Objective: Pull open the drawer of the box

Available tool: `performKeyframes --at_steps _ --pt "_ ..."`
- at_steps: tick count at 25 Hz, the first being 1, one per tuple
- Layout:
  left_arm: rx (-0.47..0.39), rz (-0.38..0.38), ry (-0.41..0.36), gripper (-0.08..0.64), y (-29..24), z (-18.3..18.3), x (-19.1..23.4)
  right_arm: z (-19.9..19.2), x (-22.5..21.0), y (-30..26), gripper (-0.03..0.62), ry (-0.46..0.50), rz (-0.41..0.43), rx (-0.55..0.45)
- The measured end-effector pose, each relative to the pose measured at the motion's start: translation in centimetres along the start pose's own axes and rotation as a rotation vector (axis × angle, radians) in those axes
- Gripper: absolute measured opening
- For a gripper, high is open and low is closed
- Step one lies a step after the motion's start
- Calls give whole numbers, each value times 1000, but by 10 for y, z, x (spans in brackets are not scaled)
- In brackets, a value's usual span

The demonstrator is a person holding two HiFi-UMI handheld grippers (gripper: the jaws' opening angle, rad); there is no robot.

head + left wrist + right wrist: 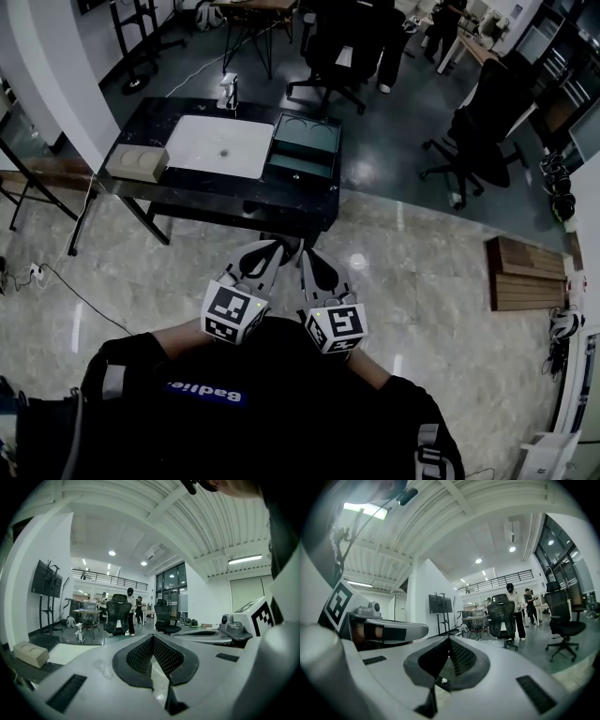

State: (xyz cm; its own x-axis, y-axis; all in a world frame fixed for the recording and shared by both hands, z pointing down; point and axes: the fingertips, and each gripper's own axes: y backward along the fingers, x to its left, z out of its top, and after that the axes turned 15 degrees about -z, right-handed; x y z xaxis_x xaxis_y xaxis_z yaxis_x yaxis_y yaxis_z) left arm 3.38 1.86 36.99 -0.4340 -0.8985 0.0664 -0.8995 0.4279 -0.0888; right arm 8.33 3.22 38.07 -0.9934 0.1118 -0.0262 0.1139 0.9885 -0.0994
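A teal box (pixel 305 145) with two round hollows in its top stands on the right part of a black table (pixel 216 192) ahead of me. I cannot make out whether its drawer is in or out. Both grippers are held close to my chest, well short of the table and side by side. The left gripper (pixel 272 249) is shut with nothing in it, its pads meeting at the tip (pixel 153 637). The right gripper (pixel 307 255) is likewise shut and holds nothing (pixel 449 640). The teal box does not show in either gripper view.
On the table a white tray (pixel 218 145) lies in the middle and a beige block (pixel 136 163) sits at its left end, also seen in the left gripper view (pixel 30 653). Office chairs (pixel 473 141) and people stand beyond. Wooden boards (pixel 527 274) lie on the floor at right.
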Motion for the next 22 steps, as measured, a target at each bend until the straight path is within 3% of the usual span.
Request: performKeyframes --at_steps 22 --pt "3 14 -2 0 11 -2 9 -2 9 -7 0 10 -9 10"
